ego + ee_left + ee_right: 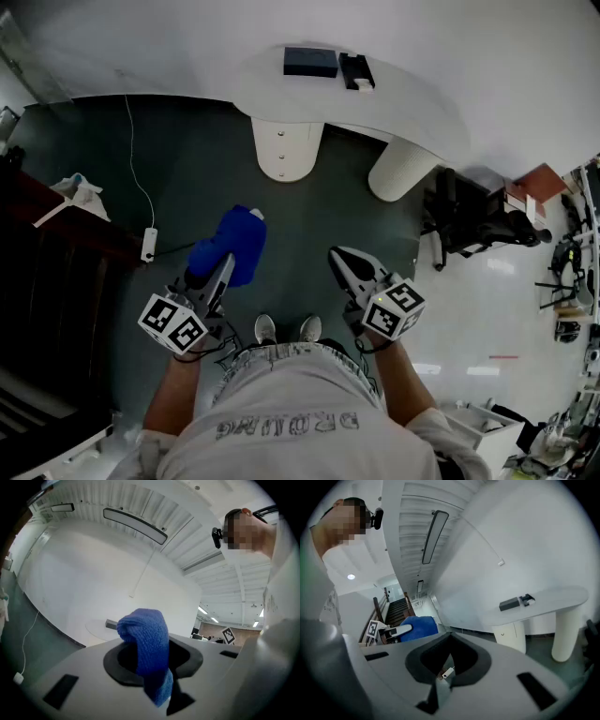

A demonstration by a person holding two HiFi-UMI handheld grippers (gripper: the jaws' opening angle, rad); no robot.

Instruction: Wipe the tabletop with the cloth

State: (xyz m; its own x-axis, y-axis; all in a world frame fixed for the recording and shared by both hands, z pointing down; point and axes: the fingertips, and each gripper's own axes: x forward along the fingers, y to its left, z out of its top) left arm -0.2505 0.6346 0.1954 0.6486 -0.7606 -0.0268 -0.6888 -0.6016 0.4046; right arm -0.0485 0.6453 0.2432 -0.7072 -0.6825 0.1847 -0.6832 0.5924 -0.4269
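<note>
A blue cloth (230, 246) hangs bunched from my left gripper (220, 272), which is shut on it above the dark floor. In the left gripper view the cloth (147, 644) drapes over the closed jaws. My right gripper (345, 262) is shut with nothing in it; its own view shows the gripper (445, 667) with jaws together. The white table (394, 94) stands ahead, well beyond both grippers. On it lie a dark box (309, 62) and a small black and white item (356, 71). The right gripper view also takes in the table (553, 599) and the cloth (417, 626).
Two thick white legs (286, 150) carry the table. A black office chair (469, 220) stands at the right. A white cable with an adapter (148, 244) lies on the floor at the left, beside a dark stair rail (56, 244). The person's shoes (286, 328) point at the table.
</note>
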